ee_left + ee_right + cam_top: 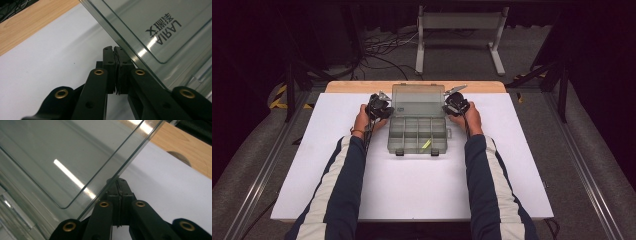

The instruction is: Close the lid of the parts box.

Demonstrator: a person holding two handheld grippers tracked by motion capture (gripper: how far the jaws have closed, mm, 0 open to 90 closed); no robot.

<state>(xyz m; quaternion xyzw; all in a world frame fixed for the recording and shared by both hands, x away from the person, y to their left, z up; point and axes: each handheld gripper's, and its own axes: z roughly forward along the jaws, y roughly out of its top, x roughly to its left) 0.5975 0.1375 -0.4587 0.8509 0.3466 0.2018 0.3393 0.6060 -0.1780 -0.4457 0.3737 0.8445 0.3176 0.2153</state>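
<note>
A clear plastic compartment box (418, 135) lies open in the middle of the table, its lid (418, 100) standing up at the back. A small yellow piece (426, 145) lies in a front compartment. My left gripper (384, 103) is at the lid's left edge and my right gripper (451, 102) at its right edge. In the left gripper view the jaws (115, 50) are shut pad to pad, with the lid (160, 25) just beside them. In the right gripper view the jaws (117, 181) are likewise shut, and the lid's edge (62, 152) runs down to their tip. Nothing sits between either pair of pads.
The box rests on a white sheet (362, 180) over a wooden table whose bare edge (357, 86) shows at the back. Beyond the table a grey metal stand (459, 35) and loose cables lie on the floor.
</note>
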